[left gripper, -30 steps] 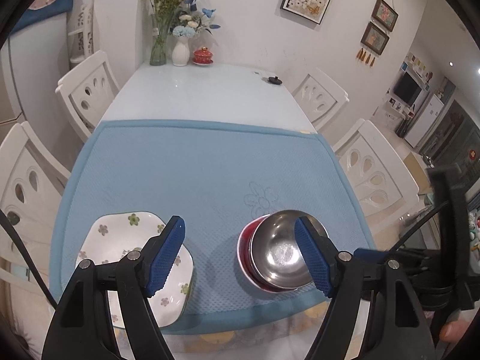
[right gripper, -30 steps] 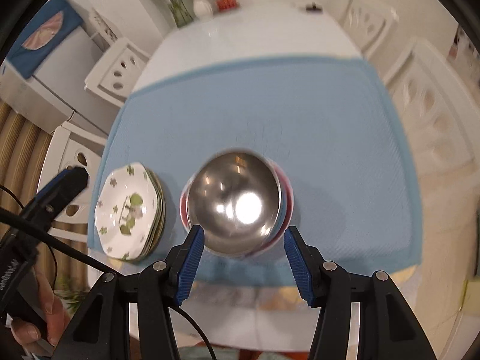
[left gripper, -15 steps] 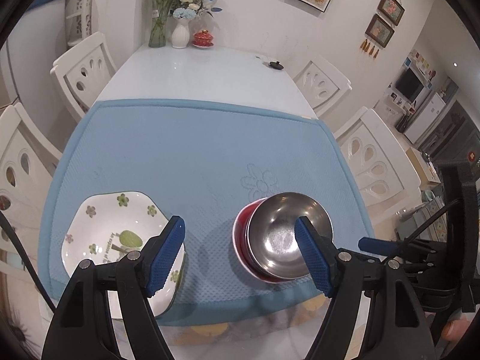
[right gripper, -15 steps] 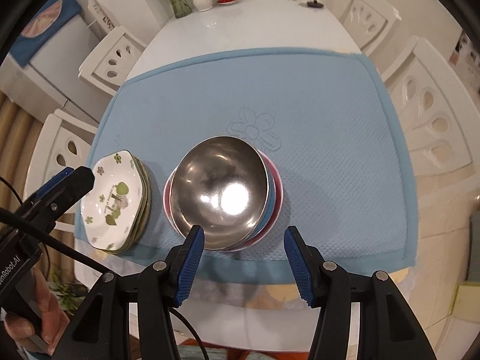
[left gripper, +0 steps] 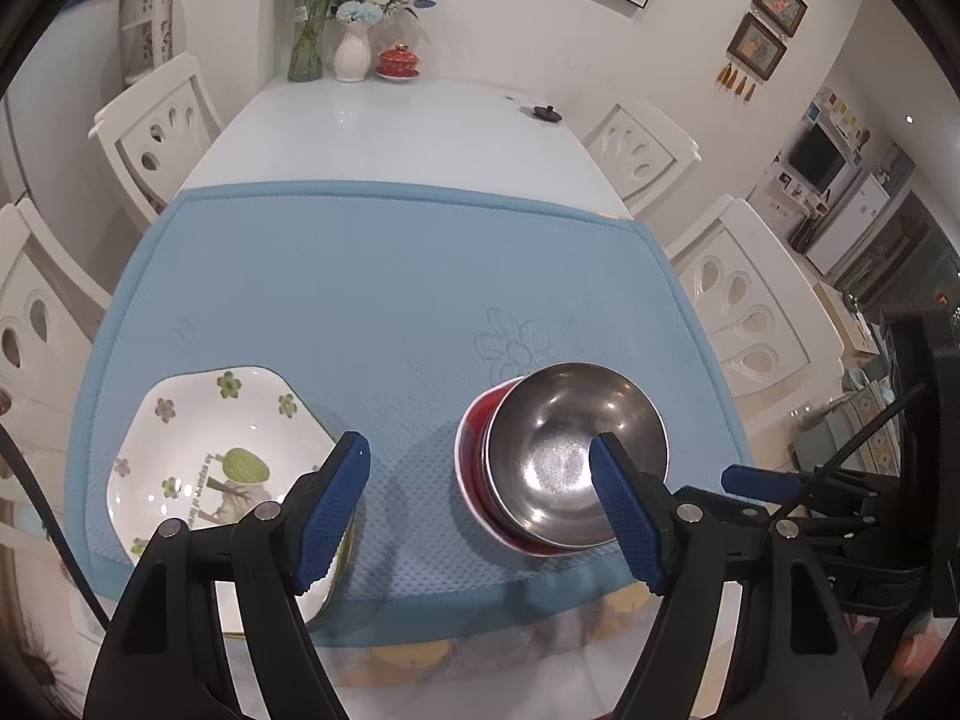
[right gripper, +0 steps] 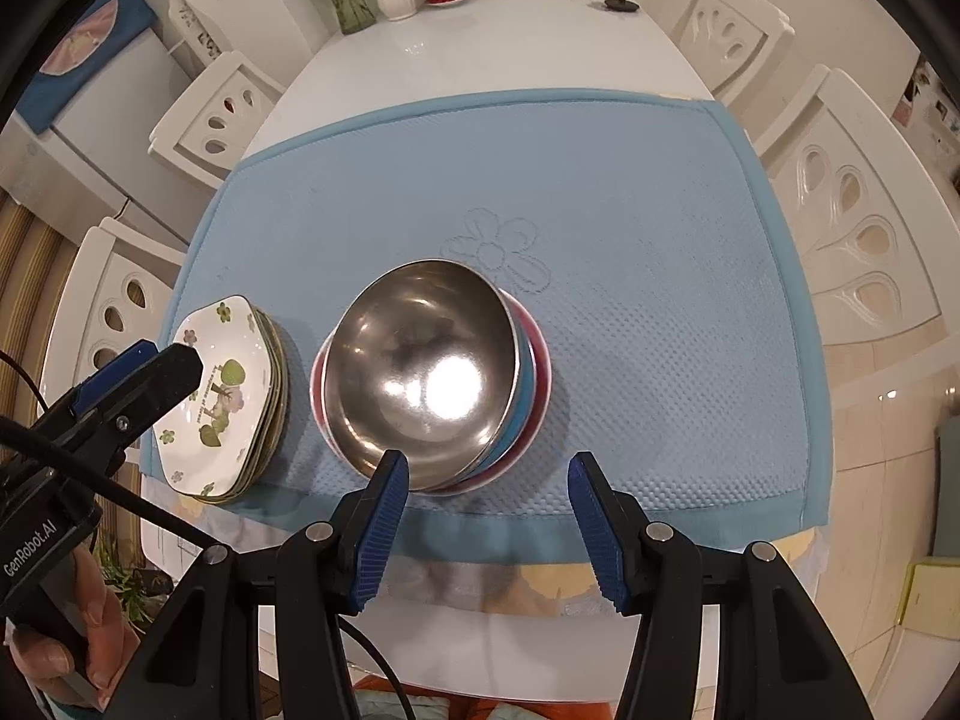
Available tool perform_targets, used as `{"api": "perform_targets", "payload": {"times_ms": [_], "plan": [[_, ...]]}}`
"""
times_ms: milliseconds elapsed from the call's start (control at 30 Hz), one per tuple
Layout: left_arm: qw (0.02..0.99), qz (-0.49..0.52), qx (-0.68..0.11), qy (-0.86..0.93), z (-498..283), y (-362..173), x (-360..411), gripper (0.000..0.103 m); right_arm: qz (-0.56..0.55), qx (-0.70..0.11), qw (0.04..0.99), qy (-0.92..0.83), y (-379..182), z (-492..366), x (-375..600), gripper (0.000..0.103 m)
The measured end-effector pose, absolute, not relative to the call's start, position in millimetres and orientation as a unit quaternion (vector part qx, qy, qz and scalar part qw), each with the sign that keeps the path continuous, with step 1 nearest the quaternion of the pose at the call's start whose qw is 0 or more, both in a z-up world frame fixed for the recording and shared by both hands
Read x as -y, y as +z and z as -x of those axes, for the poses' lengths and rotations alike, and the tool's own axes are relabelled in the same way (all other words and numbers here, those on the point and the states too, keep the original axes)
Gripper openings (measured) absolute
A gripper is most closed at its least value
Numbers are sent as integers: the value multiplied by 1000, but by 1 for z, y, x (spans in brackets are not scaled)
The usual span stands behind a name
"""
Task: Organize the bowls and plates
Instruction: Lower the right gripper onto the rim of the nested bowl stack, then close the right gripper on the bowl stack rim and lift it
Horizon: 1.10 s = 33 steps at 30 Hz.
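Note:
A steel bowl [left gripper: 570, 450] sits on top of a stack of bowls with a red one [left gripper: 474, 450] at the bottom, near the front edge of the blue mat [left gripper: 372, 276]. In the right wrist view the steel bowl [right gripper: 420, 366] tops blue and red bowls. A stack of white flowered plates [left gripper: 210, 456] lies at the mat's front left and also shows in the right wrist view [right gripper: 222, 390]. My left gripper [left gripper: 480, 510] is open and empty above the mat's front edge between the two stacks. My right gripper [right gripper: 489, 534] is open and empty just in front of the bowls.
White chairs [left gripper: 756, 312] stand around the white table [left gripper: 390, 132]. At its far end are a glass vase of flowers [left gripper: 309, 30], a white vase [left gripper: 351, 57], a red lidded cup [left gripper: 399, 60] and a small black lid [left gripper: 546, 112].
Both grippers have pulled back and up from the table, so the stacks look farther away. The bowls and plates have not moved. Both grippers stay open.

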<state>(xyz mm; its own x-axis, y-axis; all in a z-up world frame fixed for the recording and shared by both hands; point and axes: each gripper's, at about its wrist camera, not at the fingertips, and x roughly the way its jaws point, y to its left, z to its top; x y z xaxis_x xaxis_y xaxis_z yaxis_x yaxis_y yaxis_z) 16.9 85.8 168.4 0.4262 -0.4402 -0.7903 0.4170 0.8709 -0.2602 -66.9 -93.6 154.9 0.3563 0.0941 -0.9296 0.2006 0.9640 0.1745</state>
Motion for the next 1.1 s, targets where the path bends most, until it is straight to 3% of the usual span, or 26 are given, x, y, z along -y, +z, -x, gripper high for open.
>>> {"api": "perform_targets", "payload": {"times_ms": [467, 1100], "plan": [[824, 20, -504, -259, -33, 135, -67, 74, -146, -568, 810, -20, 139, 47, 112, 53], [827, -27, -505, -245, -40, 130, -59, 74, -137, -583, 801, -8, 132, 30, 104, 53]]}}
